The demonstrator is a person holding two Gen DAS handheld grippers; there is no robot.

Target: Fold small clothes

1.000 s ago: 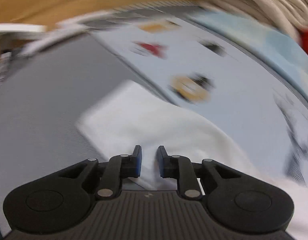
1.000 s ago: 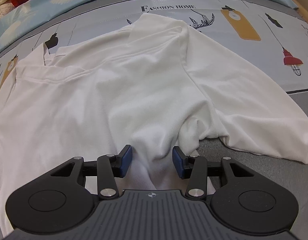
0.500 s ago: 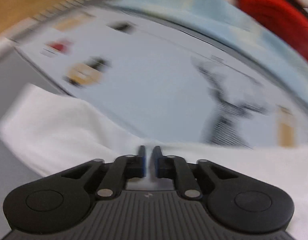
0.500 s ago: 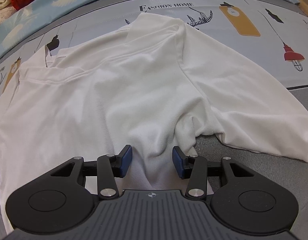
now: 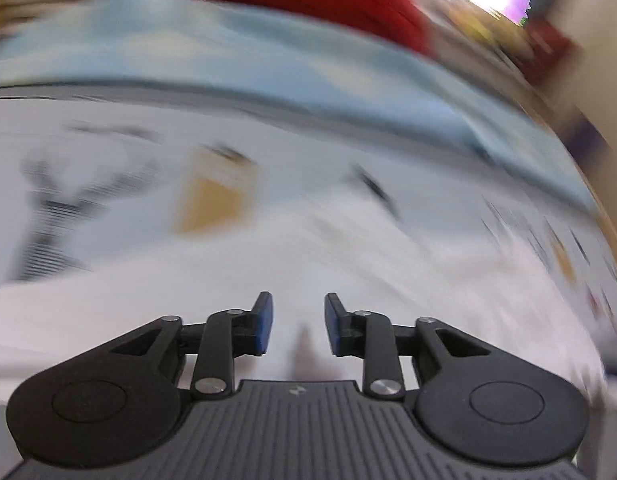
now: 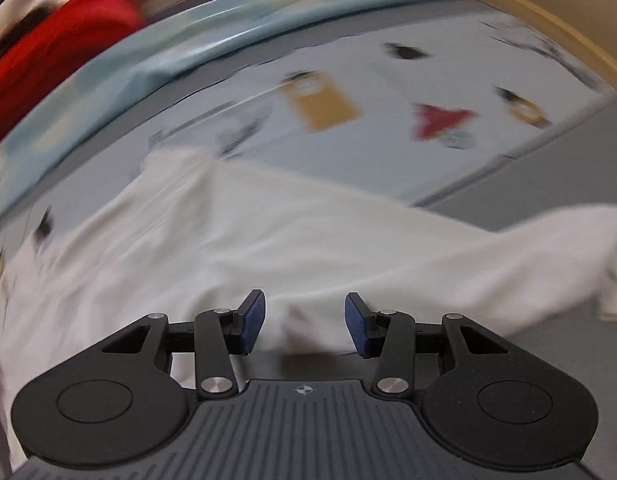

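1. Between your left tongs (image 5: 298, 324), jaws partly apart after just opening, lies white shirt (image 5: 348, 280) cloth, apparently released, though blur hides contact.
2. Your right tongs (image 6: 304, 322) stand half open over a raised shirt (image 6: 292, 248) ridge, pads not pressing it.
3. You seem mid-fold; next, pick a clean edge before closing.
4. Beyond, the shirt sprawls across the printed bed sheet (image 6: 388, 168), red clothing (image 6: 48, 64) farthest.

A white garment (image 6: 308, 248) of soft knit lies spread and rumpled on a printed bedsheet (image 6: 388, 152). One sleeve stretches off to the right, and a bunched fold rises at its near edge. The left view shows the cloth only as a white blur.
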